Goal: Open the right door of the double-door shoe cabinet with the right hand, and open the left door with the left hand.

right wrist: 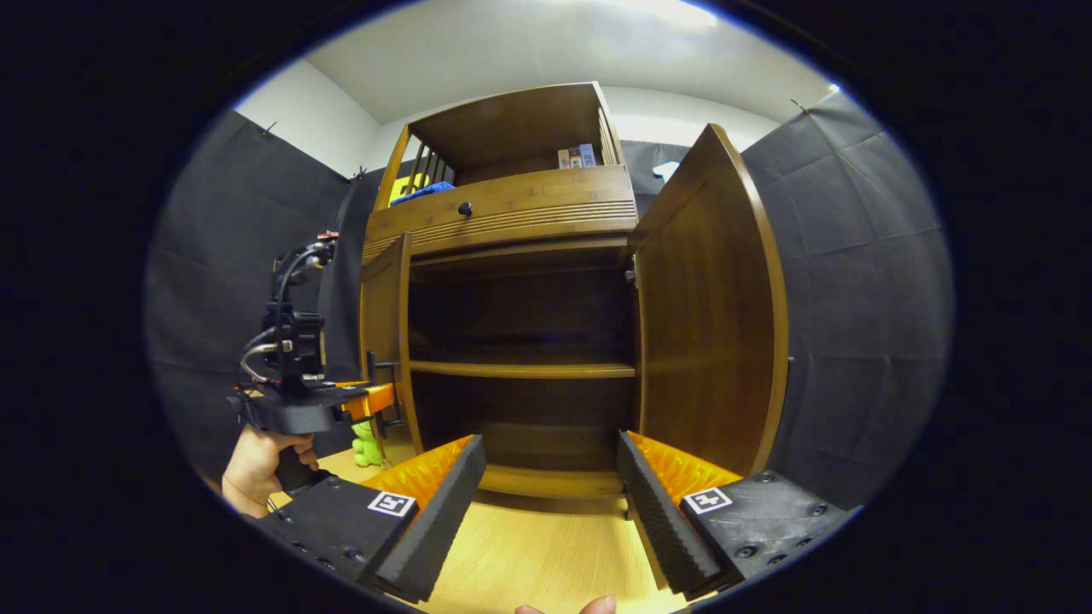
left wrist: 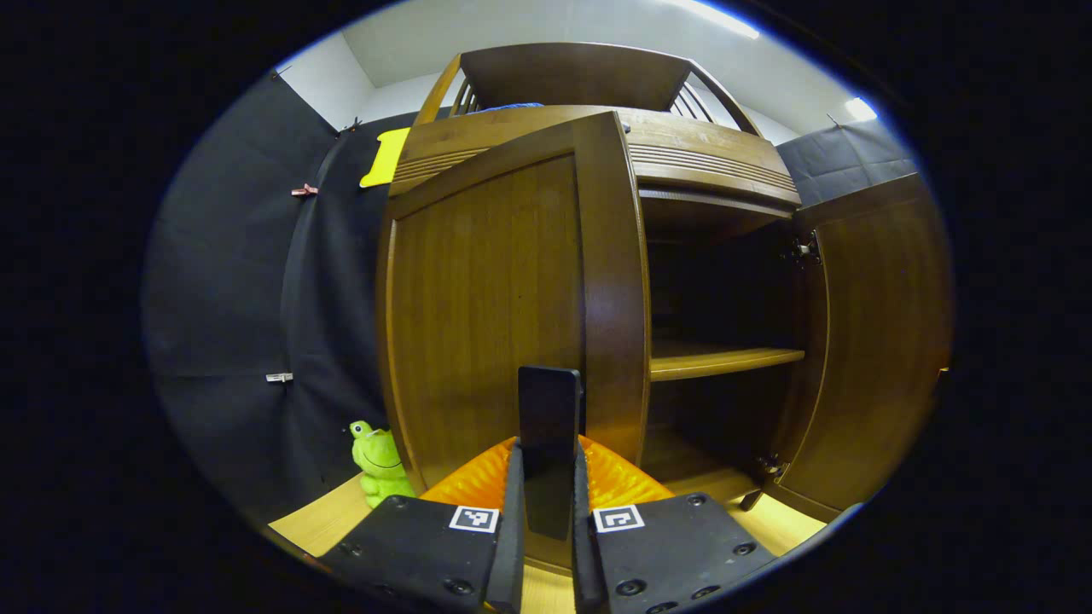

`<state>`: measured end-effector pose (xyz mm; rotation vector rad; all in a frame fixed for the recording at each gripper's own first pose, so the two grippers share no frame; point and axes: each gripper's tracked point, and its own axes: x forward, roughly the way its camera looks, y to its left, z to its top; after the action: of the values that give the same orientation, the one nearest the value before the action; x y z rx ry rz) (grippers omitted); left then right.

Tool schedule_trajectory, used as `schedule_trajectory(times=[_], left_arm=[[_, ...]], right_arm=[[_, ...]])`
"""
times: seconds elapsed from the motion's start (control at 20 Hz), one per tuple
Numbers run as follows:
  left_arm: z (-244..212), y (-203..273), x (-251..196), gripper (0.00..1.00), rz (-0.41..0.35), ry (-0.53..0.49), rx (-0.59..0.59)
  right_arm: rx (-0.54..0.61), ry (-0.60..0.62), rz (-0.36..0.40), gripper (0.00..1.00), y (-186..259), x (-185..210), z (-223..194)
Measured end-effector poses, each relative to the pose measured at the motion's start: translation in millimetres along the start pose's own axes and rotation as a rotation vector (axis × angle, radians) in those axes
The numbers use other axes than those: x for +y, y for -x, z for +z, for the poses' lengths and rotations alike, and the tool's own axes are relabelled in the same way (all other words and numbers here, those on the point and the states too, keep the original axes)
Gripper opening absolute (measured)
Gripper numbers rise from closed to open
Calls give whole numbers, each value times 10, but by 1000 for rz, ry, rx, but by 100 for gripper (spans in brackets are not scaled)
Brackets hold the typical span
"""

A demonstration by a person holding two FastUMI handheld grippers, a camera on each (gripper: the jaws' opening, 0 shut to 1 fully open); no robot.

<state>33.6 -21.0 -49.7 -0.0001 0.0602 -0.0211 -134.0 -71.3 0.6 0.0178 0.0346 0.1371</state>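
Left gripper [left wrist: 547, 529] pinches the dark handle [left wrist: 548, 426] of the left door [left wrist: 503, 298], swung partly open straight ahead | Right gripper [right wrist: 550, 503] spread, holding nothing; right door [right wrist: 708, 315] wide open ahead to its right, shoe cabinet [right wrist: 520, 213] directly ahead.

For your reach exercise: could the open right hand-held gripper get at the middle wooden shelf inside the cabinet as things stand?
Probably yes: the right hand-held gripper faces the middle wooden shelf, and the right brown wooden door is swung wide open.
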Motion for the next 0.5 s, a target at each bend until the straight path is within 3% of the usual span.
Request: schedule_trajectory(times=[0.05, 0.1, 0.5], left_arm=[[-10, 81, 55, 26, 8, -1, 1], [-8, 133, 101, 25, 12, -4, -2], [-18, 517, 540, 23, 53, -3, 0]], right_arm=[[1, 3, 1, 95, 3, 11, -8], [1, 4, 2, 100, 1, 20, -6], [-5, 4, 0, 100, -81, 97, 13]])
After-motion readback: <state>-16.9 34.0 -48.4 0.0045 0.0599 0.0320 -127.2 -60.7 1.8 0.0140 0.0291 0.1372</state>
